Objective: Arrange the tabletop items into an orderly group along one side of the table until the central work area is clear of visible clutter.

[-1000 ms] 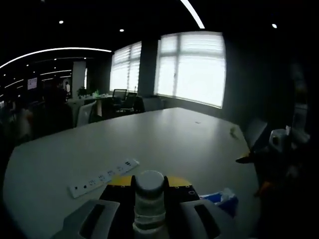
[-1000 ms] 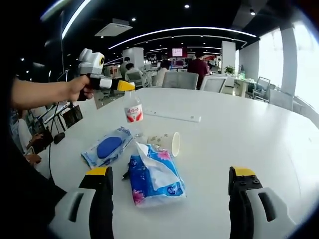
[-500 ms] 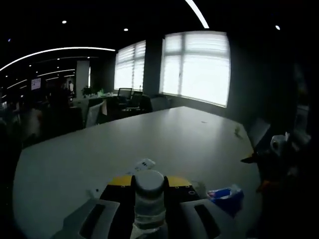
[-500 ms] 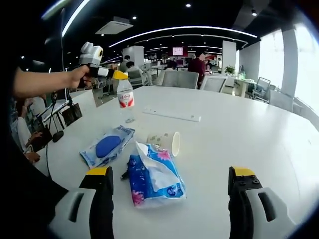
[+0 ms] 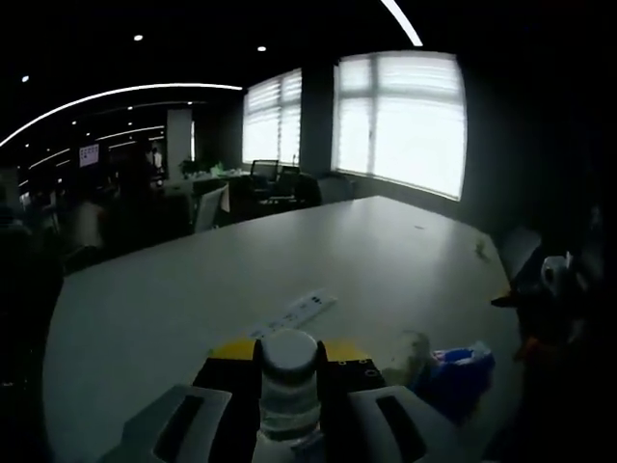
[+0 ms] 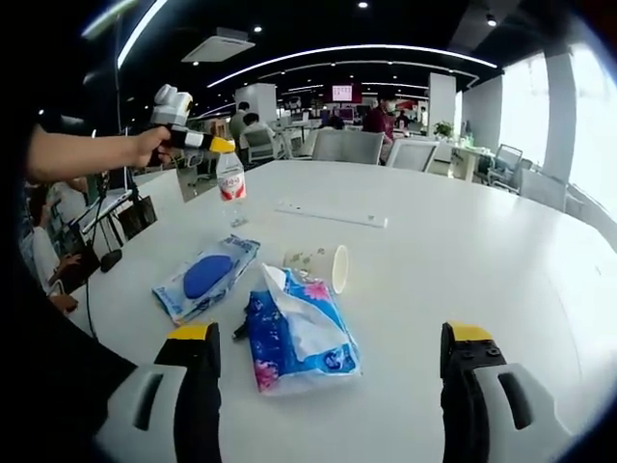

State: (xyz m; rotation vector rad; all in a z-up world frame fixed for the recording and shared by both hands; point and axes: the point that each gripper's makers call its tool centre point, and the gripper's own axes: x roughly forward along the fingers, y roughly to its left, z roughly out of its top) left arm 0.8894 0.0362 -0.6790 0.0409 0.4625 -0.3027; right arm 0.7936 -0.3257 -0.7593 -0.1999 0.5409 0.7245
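Bottle (image 6: 230, 182) carried farther off, upright, clamped by left gripper (image 6: 218, 146), right gripper (image 6: 328, 405) spread wide

Dim, backlit (window glare); fisheye-warped.

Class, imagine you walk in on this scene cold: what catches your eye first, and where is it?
First, the small clear plastic bottle with a red label, held above the white table by the left gripper at the far left edge. Next, the bright blue floral tissue pack lying near the right gripper, with a paper cup on its side just beyond.
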